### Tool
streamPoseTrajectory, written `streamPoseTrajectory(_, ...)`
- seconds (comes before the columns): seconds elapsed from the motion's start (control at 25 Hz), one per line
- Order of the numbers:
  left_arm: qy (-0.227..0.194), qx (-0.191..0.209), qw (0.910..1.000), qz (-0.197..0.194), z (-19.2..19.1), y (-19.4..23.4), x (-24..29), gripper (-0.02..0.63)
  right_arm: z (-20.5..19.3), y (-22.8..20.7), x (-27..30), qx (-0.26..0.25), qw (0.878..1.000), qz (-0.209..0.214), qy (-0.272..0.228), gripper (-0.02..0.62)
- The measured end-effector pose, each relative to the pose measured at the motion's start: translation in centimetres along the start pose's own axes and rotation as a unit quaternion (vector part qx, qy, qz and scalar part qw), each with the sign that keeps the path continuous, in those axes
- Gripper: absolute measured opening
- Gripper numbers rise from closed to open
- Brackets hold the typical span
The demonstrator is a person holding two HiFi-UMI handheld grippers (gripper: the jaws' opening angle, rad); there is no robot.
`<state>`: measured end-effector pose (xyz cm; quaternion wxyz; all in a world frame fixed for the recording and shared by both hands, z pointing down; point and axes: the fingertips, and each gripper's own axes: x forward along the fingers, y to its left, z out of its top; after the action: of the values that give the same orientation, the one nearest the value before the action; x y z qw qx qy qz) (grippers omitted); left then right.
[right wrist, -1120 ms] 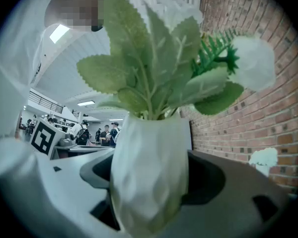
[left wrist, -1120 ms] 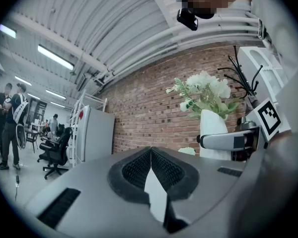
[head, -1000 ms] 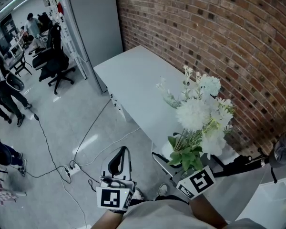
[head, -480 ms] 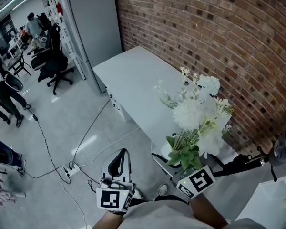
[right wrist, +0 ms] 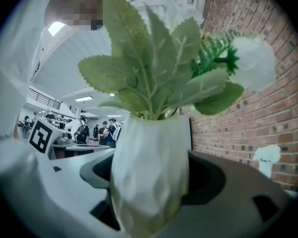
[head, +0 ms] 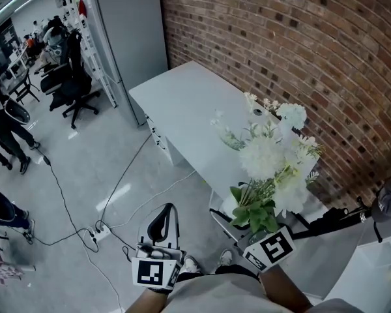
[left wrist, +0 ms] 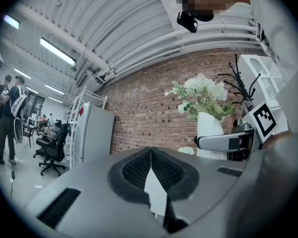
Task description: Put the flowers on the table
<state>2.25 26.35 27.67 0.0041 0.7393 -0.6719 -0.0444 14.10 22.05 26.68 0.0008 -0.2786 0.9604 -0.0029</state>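
Right fingers (right wrist: 207, 180) on flower vase (right wrist: 149, 177)

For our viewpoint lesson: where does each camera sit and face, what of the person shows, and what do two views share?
Head view: on head, facing down at long white table; left gripper, right gripper show.
Left gripper view: along its shut jaws toward red brick wall; sleeve shows.
Right gripper view: along jaws clamping white faceted flower vase; shirt shows.
Shared: vase.

I see bright, even light from ceiling strips (left wrist: 57, 51), with soft shadows. The floor (head: 85, 175) gleams faintly. Both gripper views bend hard inside dark round edges, and the close vase (right wrist: 149, 177) is blurred.
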Motion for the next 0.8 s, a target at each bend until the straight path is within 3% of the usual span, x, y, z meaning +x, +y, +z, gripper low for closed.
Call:
streamPoseTrajectory(0.44,-0.001,-0.012,0.9998,-0.018,-0.5,3.8,-1.9,0.008,-0.5,3.2,2.4,-0.004,1.0,-0.016,0.003,0.373)
streamPoseTrajectory(0.8,-0.003,-0.016,0.9996,-0.024,-0.6,5.3,-1.6,0.008,-0.6,3.4,4.6,-0.01,1.0,-0.015,0.009,0.373)
